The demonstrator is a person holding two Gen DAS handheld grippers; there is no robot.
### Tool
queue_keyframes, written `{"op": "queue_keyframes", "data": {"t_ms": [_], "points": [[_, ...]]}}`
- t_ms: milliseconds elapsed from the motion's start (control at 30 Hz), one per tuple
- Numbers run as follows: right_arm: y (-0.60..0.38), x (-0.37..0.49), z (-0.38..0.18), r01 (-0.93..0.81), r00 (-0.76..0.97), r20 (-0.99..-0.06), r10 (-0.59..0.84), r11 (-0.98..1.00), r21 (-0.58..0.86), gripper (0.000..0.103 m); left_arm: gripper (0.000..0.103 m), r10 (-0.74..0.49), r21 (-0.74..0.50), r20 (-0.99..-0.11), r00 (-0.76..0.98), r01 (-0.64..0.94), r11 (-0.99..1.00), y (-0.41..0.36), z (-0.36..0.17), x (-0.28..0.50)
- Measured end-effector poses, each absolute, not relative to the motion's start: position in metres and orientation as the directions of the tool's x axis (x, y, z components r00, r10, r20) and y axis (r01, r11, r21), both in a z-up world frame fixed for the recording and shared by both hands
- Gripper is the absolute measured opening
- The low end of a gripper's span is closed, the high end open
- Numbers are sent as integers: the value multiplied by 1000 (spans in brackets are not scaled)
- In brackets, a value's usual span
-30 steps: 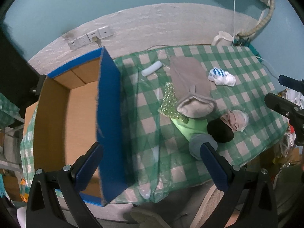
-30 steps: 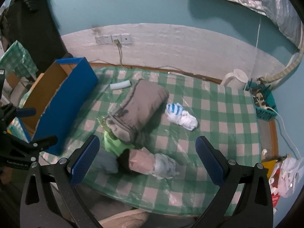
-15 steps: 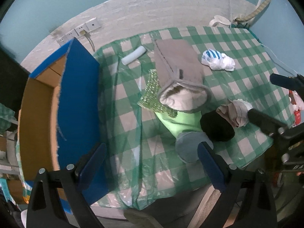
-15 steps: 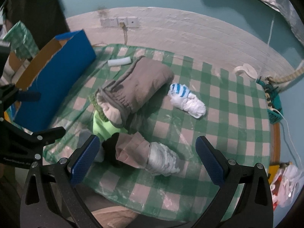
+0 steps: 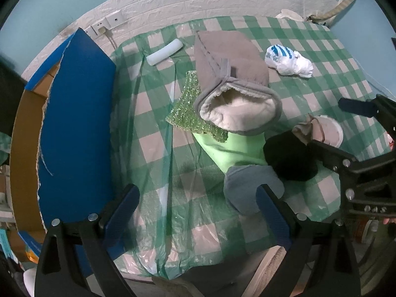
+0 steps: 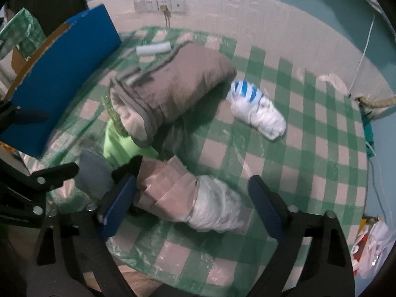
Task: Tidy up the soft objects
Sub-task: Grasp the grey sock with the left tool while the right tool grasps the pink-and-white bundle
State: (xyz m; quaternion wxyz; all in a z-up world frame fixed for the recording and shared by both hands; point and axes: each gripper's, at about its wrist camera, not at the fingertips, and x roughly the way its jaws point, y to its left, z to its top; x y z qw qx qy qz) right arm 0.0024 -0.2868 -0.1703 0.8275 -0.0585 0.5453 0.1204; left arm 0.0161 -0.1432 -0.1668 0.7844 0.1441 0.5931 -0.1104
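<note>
My right gripper hangs low over a beige-and-white rolled bundle at the table's near edge. Its jaws are closing with the bundle between them, and the right pad stands clear of it. My left gripper is open over bare tablecloth, its right finger beside a grey-blue soft piece. Next to that lie a black piece, a light green garment, a glittery green cloth and folded grey fleece-lined trousers. A white bundle with blue stripes lies apart to the right.
A blue cardboard box stands open at the table's left edge. A pale blue roll lies near the far edge. The green checked tablecloth has a wrinkled plastic cover. Wall sockets sit behind the table, and plastic bags lie at lower right.
Both grippers have come down closer to the table. The right one now straddles the beige-and-white bundle and its jaws have narrowed. No object has moved.
</note>
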Motion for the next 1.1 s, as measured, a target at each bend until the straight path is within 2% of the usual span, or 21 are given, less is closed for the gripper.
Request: {"op": "queue_keyframes", "data": {"t_ms": [200,333,767,967,1033,1100], "points": [[-303,8,-181,-196,358,-930,85,980,14,83,96,-20,82,-961,277,352,933,-148,-169,16],[-311,10,-184,-178,358,-930,80,984,16,83,96,-72,32,-964,256,380,924,-156,-170,12],[-323,11,-181,-156,357,-931,81,987,27,82,96,-16,92,-971,240,434,896,-183,-193,8],[-317,12,-186,-182,358,-932,49,983,-19,86,96,-13,99,-972,236,457,884,-190,-205,11],[-313,12,-188,-202,361,-932,33,978,-43,86,92,-25,87,-972,235,456,886,-188,-205,13],[-308,12,-189,-222,363,-931,22,973,-63,86,84,-48,62,-972,229,448,892,-185,-205,14]]}}
